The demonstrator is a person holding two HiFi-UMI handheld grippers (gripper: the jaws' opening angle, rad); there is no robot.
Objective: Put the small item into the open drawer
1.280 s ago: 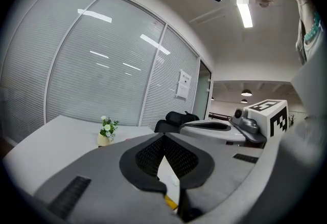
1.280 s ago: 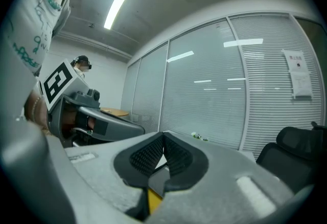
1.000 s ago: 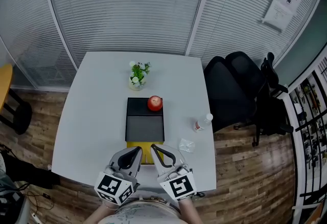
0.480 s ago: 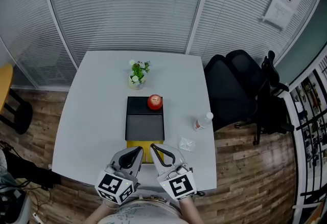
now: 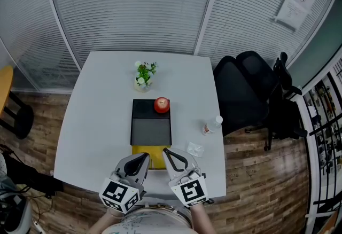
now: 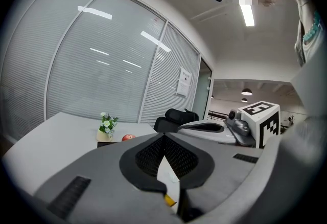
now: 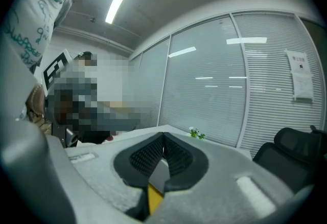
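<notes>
Right tool [image 5: 166,151] has been swung slightly toward the small crumpled clear wrapper [image 5: 195,150], which is still parked on the white counter [image 5: 96,121] just right of the open grey drawer [image 5: 151,132]. Both it and the left tool [image 5: 144,157] are pressed together with nothing pinched, so the pickup probably hasn't been started.

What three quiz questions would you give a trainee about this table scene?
1. True or false: the round red apple sits on the black box.
2. Which lies nearest the shut right tongs? A small crumpled clear wrapper; B potted plant; C office chair.
3. Fill in: the open drawer is ___ in colour.
Key: 1 true; 2 A; 3 yellow.
</notes>
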